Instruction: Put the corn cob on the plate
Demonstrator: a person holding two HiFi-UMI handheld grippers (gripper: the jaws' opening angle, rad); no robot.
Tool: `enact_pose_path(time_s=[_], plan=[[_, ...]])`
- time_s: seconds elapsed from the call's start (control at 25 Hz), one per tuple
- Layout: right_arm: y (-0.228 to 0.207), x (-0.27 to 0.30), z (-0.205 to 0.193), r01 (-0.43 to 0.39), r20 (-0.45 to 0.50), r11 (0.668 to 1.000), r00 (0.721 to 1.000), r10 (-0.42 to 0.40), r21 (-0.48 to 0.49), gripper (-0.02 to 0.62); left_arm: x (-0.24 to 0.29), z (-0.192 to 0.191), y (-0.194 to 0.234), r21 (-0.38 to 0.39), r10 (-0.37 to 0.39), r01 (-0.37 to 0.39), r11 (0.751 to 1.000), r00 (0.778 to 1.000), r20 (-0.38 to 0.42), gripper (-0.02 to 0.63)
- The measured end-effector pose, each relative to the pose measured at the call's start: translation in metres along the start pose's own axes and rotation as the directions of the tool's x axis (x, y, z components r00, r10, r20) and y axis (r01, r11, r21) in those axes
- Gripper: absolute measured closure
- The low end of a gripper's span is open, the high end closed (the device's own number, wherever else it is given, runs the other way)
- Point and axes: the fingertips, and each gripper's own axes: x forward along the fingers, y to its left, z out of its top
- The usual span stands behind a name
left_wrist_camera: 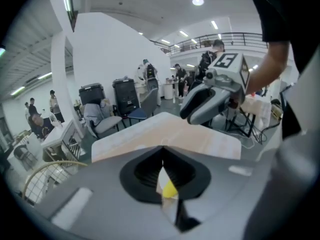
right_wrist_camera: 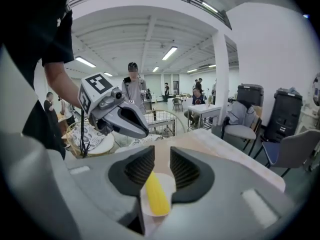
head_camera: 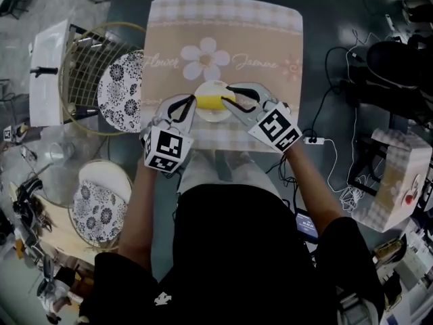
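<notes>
The corn cob (head_camera: 213, 101) lies on the small white plate (head_camera: 215, 118), near the 6 o'clock edge of the flower-printed tablecloth (head_camera: 223, 32). The placing looks done, so the step in hand is letting go and clearing away. The left gripper (head_camera: 191, 101), at the plate's 9 o'clock, has its jaws clenched together on nothing (the cob shows only beyond them, below). The right gripper (head_camera: 232, 99), at 3 o'clock, has released: its jaws stand narrowly parted, the cob visible through the gap but not pinched. Next, I judge, both need only draw off without nudging the plate
</notes>
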Motion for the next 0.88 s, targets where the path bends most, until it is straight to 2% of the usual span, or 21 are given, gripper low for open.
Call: enact_pose_path(time_s=[0.36,0.52,0.6,0.88], plan=[[0.001,-0.034,0.045,0.037,0.128,0.999,0.991,-0.038,0.013,0.546,-0.037,0.066,0.0,-0.071,0.093,-0.083,0.994,0.983,0.159,0.597],[-0.001,-0.047,0.057,0.036,0.174,0.999,0.984,-0.037,0.011,0.575,-0.045,0.085,-0.003,-0.045,0.139,-0.132,0.99,0.971,0.193,0.597],[-0.001,-0.054,0.061,0.031,0.195,0.999,0.98,-0.032,0.006,0.592,-0.05,0.092,-0.004,-0.05,0.167,-0.16,0.986,0.964,0.207,0.597],[0.001,-0.074,0.077,0.007,0.271,1.0,0.963,0.0,-0.024,0.592,-0.067,0.107,-0.012,-0.141,0.275,-0.245,0.959,0.926,0.26,0.597]])
